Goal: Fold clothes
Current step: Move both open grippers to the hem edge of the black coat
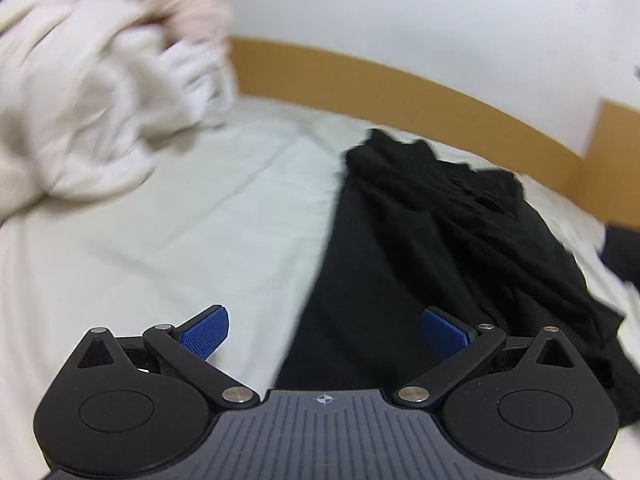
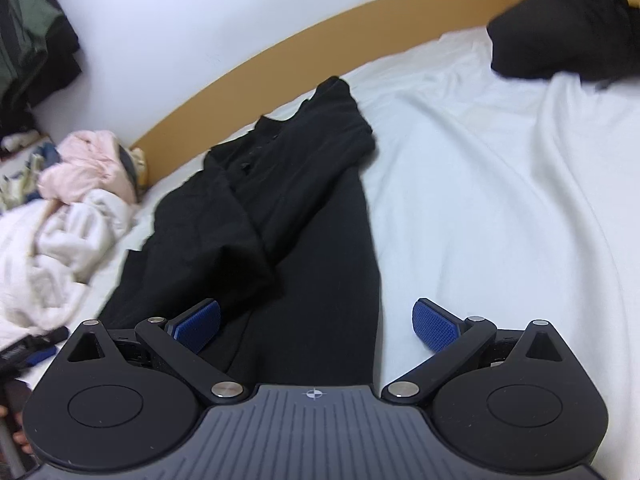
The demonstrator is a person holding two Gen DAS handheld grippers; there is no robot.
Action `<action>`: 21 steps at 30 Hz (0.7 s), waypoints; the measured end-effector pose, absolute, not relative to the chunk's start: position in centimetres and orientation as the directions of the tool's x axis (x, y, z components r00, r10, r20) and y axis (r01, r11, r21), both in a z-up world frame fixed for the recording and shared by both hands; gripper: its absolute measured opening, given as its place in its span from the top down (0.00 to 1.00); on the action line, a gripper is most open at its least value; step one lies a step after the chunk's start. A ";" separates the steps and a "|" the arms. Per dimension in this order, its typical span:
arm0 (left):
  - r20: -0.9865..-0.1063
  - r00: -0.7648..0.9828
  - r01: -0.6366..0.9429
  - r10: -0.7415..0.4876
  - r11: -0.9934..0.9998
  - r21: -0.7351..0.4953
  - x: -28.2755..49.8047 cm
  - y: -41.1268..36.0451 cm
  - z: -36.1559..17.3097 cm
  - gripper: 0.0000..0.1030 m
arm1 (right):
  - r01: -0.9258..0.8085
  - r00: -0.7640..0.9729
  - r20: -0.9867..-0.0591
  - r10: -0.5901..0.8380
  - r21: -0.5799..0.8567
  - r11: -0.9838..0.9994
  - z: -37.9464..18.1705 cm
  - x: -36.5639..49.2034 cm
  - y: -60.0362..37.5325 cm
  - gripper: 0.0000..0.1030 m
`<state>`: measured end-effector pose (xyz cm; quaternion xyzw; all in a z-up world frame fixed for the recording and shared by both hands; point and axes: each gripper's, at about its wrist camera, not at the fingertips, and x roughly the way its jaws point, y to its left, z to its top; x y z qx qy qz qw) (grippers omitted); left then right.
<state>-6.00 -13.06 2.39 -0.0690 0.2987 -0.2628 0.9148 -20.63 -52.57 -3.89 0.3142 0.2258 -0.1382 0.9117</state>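
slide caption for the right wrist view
Open right gripper poised above a rumpled black garment on the white bed sheet.
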 end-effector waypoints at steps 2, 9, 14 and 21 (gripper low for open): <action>-0.489 0.695 0.382 -0.527 0.847 -0.370 -6.6 -11.8 2.0 0.01 | 0.437 0.855 -0.490 -0.168 0.507 0.743 -3.5 -21.8 -52.6 0.00; -0.557 0.588 0.345 -0.587 0.805 -0.484 -5.9 -12.2 0.8 0.01 | 0.364 0.885 -0.463 -0.043 0.634 0.682 -4.4 -22.4 -53.0 0.00; -0.550 0.548 0.367 -0.630 0.772 -0.519 -5.6 -11.7 0.6 0.01 | 0.356 0.888 -0.459 -0.002 0.684 0.637 -4.2 -23.6 -53.7 0.00; -0.555 0.513 0.429 -0.654 0.756 -0.494 -5.2 -11.8 0.6 0.01 | 0.341 0.875 -0.482 0.055 0.693 0.635 -3.4 -23.7 -53.7 0.00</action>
